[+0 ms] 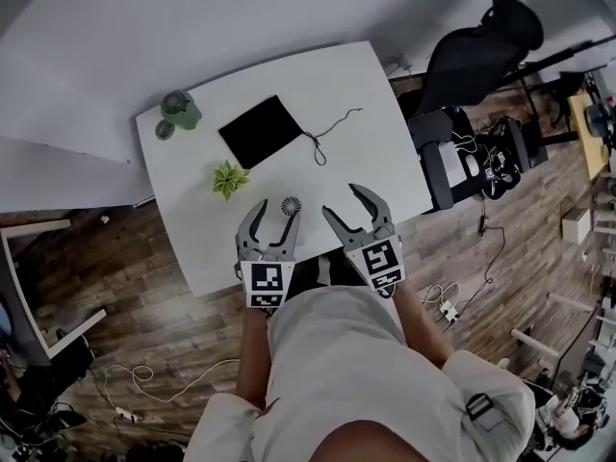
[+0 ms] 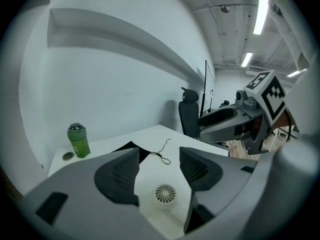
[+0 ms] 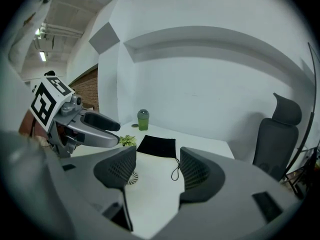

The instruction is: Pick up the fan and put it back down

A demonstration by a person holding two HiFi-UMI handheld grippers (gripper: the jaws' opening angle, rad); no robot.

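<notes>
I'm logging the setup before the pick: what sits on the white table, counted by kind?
Fan: 1
Green bottle: 1
Round disc beside the bottle: 1
Black pouch with cord: 1
Small plant: 1
Total: 5

Your grey two-jaw left gripper (image 1: 276, 218) and grey two-jaw right gripper (image 1: 343, 202) are held side by side, close together, pointing away from you and tilted downward. Both have their jaws parted. Your forearms (image 1: 252, 354) trail back near your torso.
</notes>
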